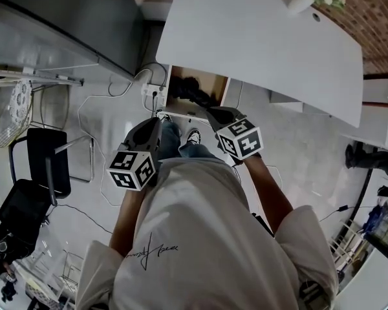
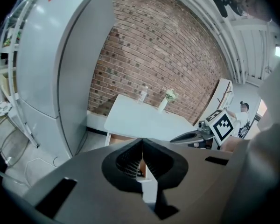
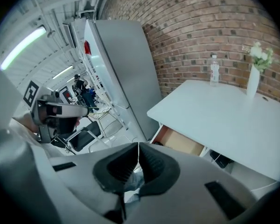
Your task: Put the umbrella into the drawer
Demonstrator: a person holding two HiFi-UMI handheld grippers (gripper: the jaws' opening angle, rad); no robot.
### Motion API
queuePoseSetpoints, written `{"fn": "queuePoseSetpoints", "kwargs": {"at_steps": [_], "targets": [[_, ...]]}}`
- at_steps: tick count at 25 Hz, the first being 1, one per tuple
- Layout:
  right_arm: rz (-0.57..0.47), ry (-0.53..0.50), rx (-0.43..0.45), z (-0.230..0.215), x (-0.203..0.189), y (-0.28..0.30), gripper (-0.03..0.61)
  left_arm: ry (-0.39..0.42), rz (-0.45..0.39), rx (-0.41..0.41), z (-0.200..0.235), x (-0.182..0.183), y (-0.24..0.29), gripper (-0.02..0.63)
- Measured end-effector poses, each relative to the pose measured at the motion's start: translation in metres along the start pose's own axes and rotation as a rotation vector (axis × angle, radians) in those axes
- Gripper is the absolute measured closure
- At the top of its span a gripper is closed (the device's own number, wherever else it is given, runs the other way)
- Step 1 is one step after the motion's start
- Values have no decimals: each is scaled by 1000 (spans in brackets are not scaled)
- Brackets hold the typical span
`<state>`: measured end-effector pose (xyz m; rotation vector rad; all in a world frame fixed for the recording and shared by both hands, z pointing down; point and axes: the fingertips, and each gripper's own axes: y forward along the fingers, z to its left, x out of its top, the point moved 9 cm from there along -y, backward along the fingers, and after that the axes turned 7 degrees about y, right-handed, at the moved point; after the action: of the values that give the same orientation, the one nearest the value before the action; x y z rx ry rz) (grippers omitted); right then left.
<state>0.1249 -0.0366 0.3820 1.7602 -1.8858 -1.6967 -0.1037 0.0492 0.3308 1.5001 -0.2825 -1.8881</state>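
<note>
An indoor workroom of lab or studio type is indicated. A bare brick wall is seen behind a white desk, and strip lighting is fixed under an exposed ceiling. A tall grey unit is set beside the desk. Loose cables, a socket strip, a black chair and a fan are noted on the pale floor.

My left gripper, right gripper side by side before open drawer under table; black umbrella inside.
</note>
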Motion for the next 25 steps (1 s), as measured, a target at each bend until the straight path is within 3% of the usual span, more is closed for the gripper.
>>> {"fn": "queuePoseSetpoints", "kwargs": {"at_steps": [8, 18, 25], "targets": [[-118, -26, -13, 17, 20, -41, 558, 7, -76, -9, -8, 14, -16, 595], [-281, -39, -71, 26, 30, -88, 560, 146, -239, 23, -25, 40, -39, 595], [-426, -59, -122, 34, 29, -115, 560, 169, -332, 32, -35, 47, -45, 595]]}}
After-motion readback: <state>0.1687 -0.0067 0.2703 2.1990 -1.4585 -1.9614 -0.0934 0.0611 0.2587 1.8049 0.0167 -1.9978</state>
